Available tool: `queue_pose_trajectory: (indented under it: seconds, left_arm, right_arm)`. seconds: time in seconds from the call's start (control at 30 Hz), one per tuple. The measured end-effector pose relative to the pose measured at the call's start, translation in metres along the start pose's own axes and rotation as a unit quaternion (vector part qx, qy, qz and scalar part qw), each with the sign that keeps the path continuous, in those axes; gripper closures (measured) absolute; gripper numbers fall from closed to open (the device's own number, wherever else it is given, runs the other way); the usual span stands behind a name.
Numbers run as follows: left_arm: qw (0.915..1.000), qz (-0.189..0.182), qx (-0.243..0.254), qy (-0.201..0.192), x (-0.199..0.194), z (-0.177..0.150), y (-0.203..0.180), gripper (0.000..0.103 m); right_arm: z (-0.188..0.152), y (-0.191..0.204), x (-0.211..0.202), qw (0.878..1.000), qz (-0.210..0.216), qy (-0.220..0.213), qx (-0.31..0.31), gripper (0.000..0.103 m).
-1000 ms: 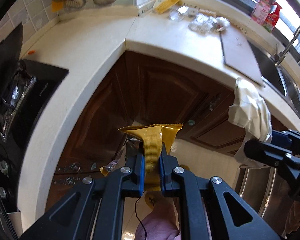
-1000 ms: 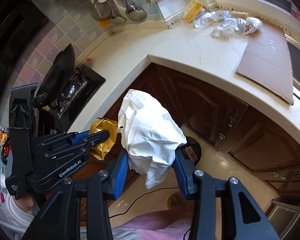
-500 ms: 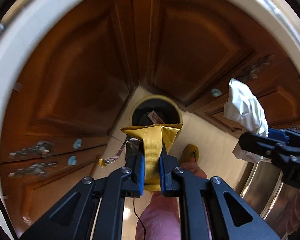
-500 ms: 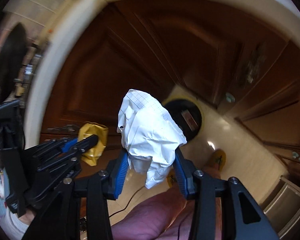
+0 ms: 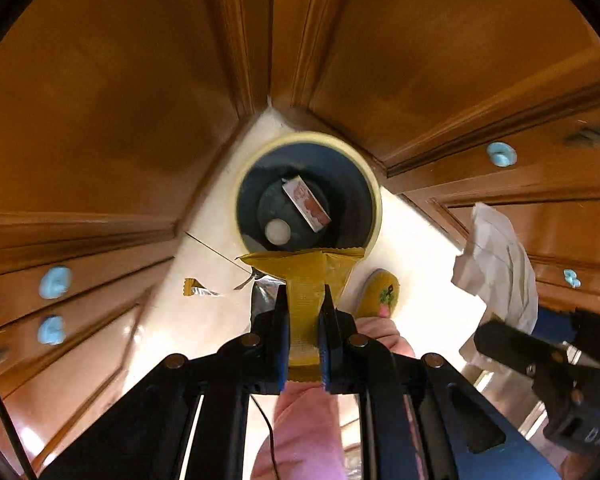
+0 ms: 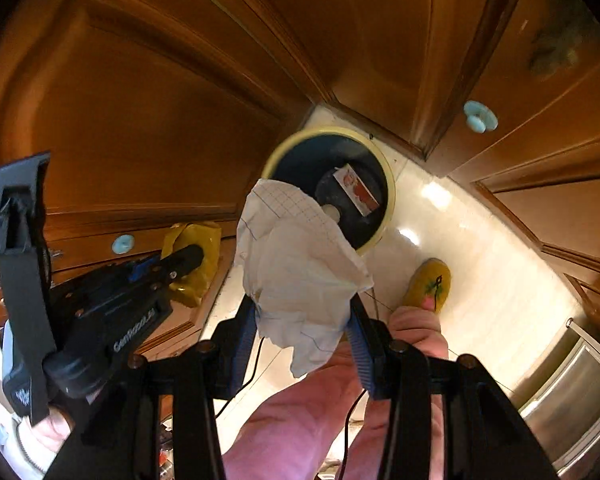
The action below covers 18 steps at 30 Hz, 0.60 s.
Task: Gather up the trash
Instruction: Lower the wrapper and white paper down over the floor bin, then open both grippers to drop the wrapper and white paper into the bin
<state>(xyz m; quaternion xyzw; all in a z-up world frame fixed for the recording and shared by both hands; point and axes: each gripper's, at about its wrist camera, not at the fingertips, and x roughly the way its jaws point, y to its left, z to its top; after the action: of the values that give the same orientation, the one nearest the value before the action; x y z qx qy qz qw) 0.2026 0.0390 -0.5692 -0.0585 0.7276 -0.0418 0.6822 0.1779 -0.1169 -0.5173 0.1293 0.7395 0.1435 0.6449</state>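
Down in the corner where the wooden cabinet doors (image 5: 112, 92) meet, a round bin (image 5: 374, 184) with a pale yellow rim sits on the shiny cream floor (image 6: 480, 264). Inside it lies a small red and white carton (image 5: 306, 202) plus a white round thing (image 5: 277, 231), can't tell what that is.

Left tongs (image 5: 303, 314) are nearly closed, pinching a yellow wrapper (image 5: 306, 276) flat between the pads, and it hangs right above the near edge of the bin. Right tongs (image 6: 304, 320) are clamped on a crumpled white paper (image 6: 300, 264) with a faint grid on it, jaws a fair bit apart because the wad is bulky. From the right wrist view the paper covers the bin's near left rim.

A yellow slipper (image 6: 430, 286) with a flower on it stands on the floor just beside the bin, with pink trouser legs (image 6: 300, 420) below it in both views.
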Motion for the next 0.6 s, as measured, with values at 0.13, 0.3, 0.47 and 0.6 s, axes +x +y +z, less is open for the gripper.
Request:
queue_pose_trajectory:
  seconds: [0.13, 0.3, 0.47, 0.6]
  left_arm:
    - [0.9995, 0.012, 0.000, 0.028, 0.060, 0.008, 0.011, 0.093]
    - [0.9987, 0.032, 0.007, 0.039, 0.108, 0.016, 0.021, 0.091]
    - [0.9986, 0.047, 0.017, 0.020, 0.125, 0.018, 0.030, 0.064]
    - [0.9985, 0.052, 0.017, 0.004, 0.128, 0.019, 0.034, 0.041]
  right_arm:
    - [0.013, -0.011, 0.038, 1.000, -0.002, 0.008, 0.005, 0.059]
    - [0.033, -0.020, 0.095, 1.000, -0.002, 0.019, 0.011, 0.059]
    - [0.048, -0.029, 0.135, 0.999, 0.005, 0.035, 0.018, 0.057]
    - [0.057, -0.028, 0.153, 0.999, -0.010, 0.039, 0.015, 0.055]
